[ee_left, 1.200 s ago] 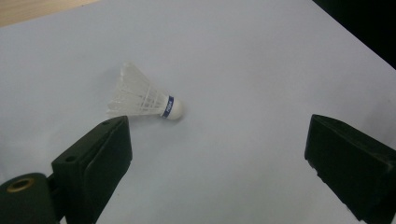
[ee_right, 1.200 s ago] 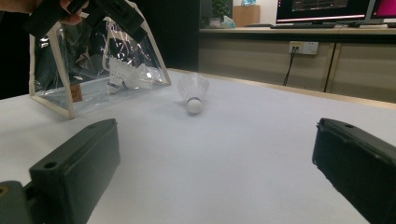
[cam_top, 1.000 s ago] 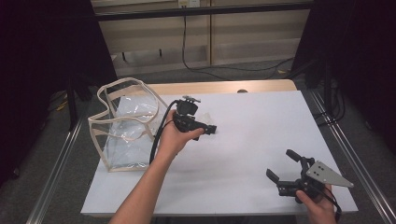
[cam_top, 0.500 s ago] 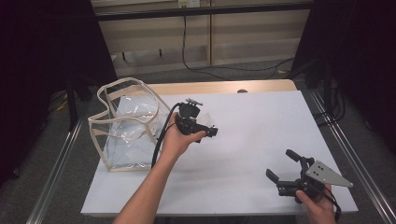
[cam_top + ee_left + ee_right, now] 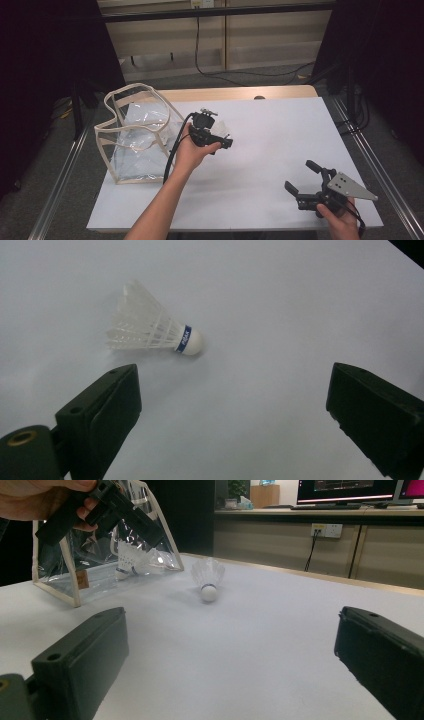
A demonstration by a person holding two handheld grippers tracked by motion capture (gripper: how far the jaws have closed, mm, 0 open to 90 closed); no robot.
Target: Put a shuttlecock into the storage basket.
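A white feather shuttlecock (image 5: 155, 333) with a blue band lies on its side on the white table (image 5: 270, 135). My left gripper (image 5: 230, 410) hovers just above it, jaws wide open with nothing between them. From above, the left gripper (image 5: 220, 137) sits beside the clear bag (image 5: 132, 137) and partly covers the shuttlecock (image 5: 225, 129). At the near right corner my right gripper (image 5: 300, 176) is open and empty. Its own view looks across the table at the shuttlecock (image 5: 207, 582), the left gripper (image 5: 100, 510) and a second shuttlecock (image 5: 127, 560) inside the bag (image 5: 75, 575).
The bag has cream trim and stands open-topped at the table's left side. A wooden strip (image 5: 240, 93) runs along the far table edge. Metal rails (image 5: 365, 160) flank the table. Bare tabletop (image 5: 260, 170) spans the space between the two grippers.
My left gripper has shifted a little to the right and nearer, away from the bag and over the shuttlecock. The right gripper has stayed put.
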